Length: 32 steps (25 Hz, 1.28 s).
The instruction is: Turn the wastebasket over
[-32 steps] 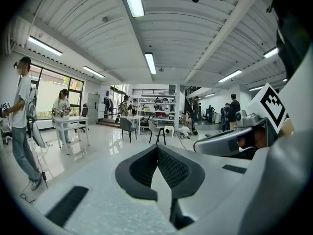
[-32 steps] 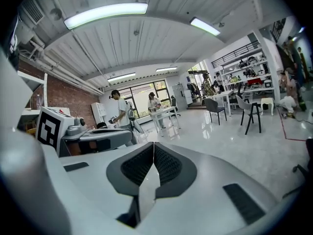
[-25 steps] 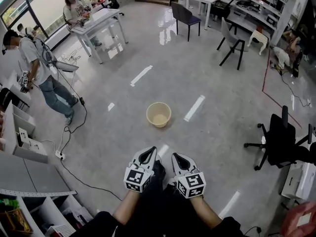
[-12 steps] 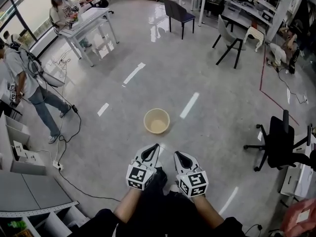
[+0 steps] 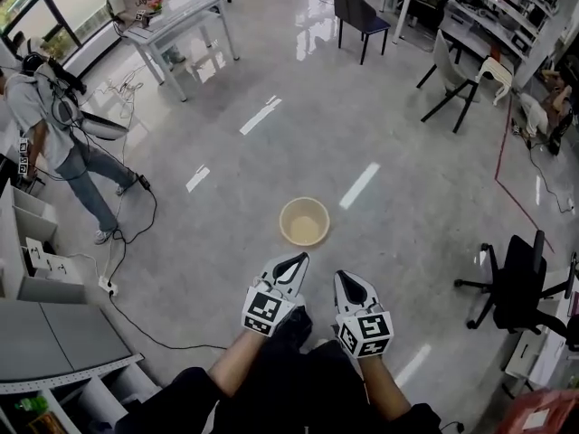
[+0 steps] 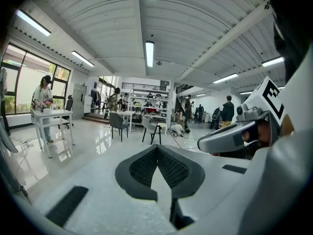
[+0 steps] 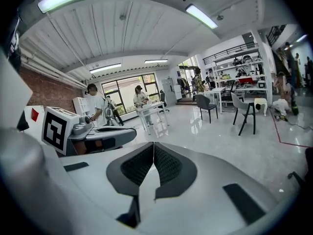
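Upright wastebasket (image 5: 304,221) near, ahead of left gripper (image 5: 292,261) and right gripper (image 5: 346,281), both pressed together, empty.

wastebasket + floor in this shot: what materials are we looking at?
Wastebasket: probably thin moulded plastic, pale beige, with a matte to satin finish. The colour is uniform, the rim is smooth and round, and no seams show.
Floor: a hard, polished grey surface, possibly glossy tile or sealed concrete. Bright streaks and sharp reflections show on it, but the look does not settle which.
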### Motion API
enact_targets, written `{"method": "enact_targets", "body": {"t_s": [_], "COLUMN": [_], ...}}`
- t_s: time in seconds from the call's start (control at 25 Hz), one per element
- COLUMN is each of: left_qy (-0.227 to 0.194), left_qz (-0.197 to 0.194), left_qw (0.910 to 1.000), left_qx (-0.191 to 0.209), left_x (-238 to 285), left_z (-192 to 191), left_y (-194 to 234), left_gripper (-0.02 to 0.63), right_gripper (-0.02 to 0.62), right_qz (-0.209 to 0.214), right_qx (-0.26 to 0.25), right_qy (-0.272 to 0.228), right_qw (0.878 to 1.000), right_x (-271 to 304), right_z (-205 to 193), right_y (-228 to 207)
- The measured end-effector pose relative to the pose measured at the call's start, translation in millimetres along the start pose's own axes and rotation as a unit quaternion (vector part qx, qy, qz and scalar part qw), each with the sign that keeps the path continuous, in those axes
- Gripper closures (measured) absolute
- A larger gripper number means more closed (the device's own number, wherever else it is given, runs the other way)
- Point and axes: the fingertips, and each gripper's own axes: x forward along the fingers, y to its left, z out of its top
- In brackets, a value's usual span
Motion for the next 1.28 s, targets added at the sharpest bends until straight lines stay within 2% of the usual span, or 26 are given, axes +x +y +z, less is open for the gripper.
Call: {"method": "enact_targets", "body": {"t_s": [0.28, 0.52, 0.84, 1.28], "left_qy": [0.011, 0.002, -0.005, -0.031], "left_qz": [-0.008, -0.006, 0.006, 0.018], "left_qw": [0.9997, 0.9998, 0.9998, 0.9987], "left_qx": [0.019, 0.017, 0.019, 0.035], "left_x": [25.5, 37.6, 62.4, 108.6], "left_z": [-8.7, -16.4, -78.2, -192.8], "left_y": [25.4, 34.0, 54.7, 91.2], "left_gripper": [0.598, 0.598, 0.598, 0.598], "right_gripper": [0.583, 0.583, 0.584, 0.583], "right_qz": [-0.003, 0.001, 0.000, 0.024], "right_qx": [0.006, -0.002, 0.007, -0.039], "right_qy": [0.004, 0.004, -0.016, -0.050], "right_qw": [1.000, 1.000, 1.000, 0.998], "right_x": [30.7, 46.1, 85.7, 164.0], "right_z": [0.7, -8.1, -53.2, -139.0], "right_y": [-17.3, -34.9, -59.4, -84.3]}}
